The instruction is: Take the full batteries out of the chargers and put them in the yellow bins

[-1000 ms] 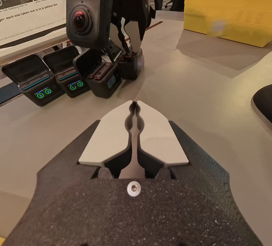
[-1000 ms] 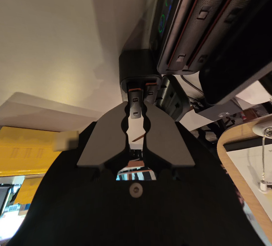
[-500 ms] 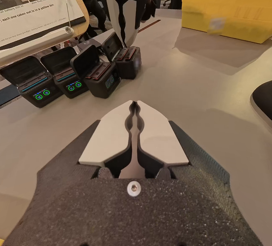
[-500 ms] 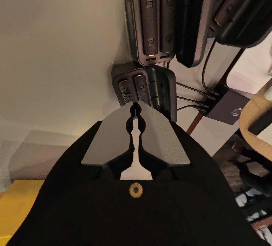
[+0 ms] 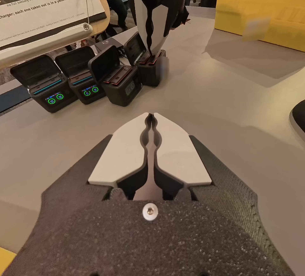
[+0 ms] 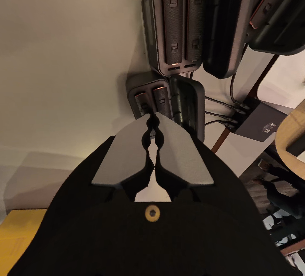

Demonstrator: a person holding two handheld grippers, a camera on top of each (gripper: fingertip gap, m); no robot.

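Four black chargers stand in a row with lids open. The two left ones (image 5: 52,98) (image 5: 87,89) show green rings. The rightmost charger (image 5: 148,73) holds two red-edged batteries (image 6: 160,101); the one beside it (image 5: 122,89) holds two as well (image 6: 176,20). My right gripper (image 6: 153,115) points down onto the rightmost charger, tips at the batteries' tops, almost shut with a narrow slit and holding nothing; it also shows in the left wrist view (image 5: 150,52). My left gripper (image 5: 151,114) is shut and empty, low over the table in front of the chargers. A yellow bin (image 5: 264,12) stands at the far right.
An instruction board (image 5: 41,12) leans above the left chargers. A grey power hub (image 6: 257,122) with cables lies behind the chargers. A dark round object (image 5: 298,119) sits at the table's right edge. Another yellow surface (image 6: 19,238) shows low in the right wrist view. Spacing between my two grippers at the tips: around 20 cm. To the grey power hub (image 6: 257,122): right tips about 20 cm, left tips about 40 cm.
My right gripper let go of the battery it was pinching in the rightmost charger, lifted away and shut, then came back down onto that charger. The left gripper has hardly moved.
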